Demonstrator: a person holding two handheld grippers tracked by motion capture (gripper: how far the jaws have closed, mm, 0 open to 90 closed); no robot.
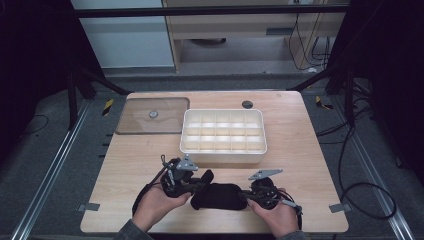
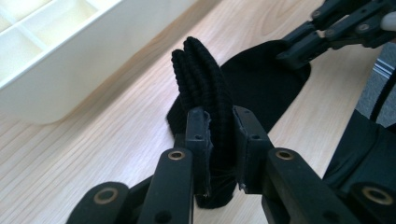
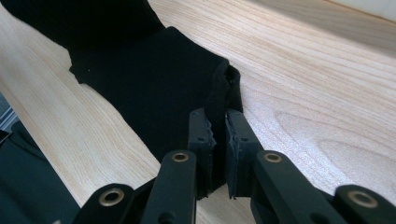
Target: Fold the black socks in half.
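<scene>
A black sock (image 1: 218,195) lies near the front edge of the wooden table (image 1: 300,135), between my two hands. My left gripper (image 1: 196,183) is shut on its ribbed end (image 2: 203,79), which is bunched up and lifted off the wood. In the left gripper view that gripper (image 2: 220,135) pinches the ribbed fabric between both pads. My right gripper (image 1: 248,194) is shut on the sock's other end, a thin folded edge (image 3: 224,88) clamped between its pads (image 3: 219,133). The flat part of the sock (image 3: 154,88) rests on the table.
A white divided tray (image 1: 223,156) with several empty compartments stands just behind the sock. A clear lid (image 1: 153,115) with a small knob lies at the back left. A dark round hole (image 1: 247,104) sits near the table's far edge.
</scene>
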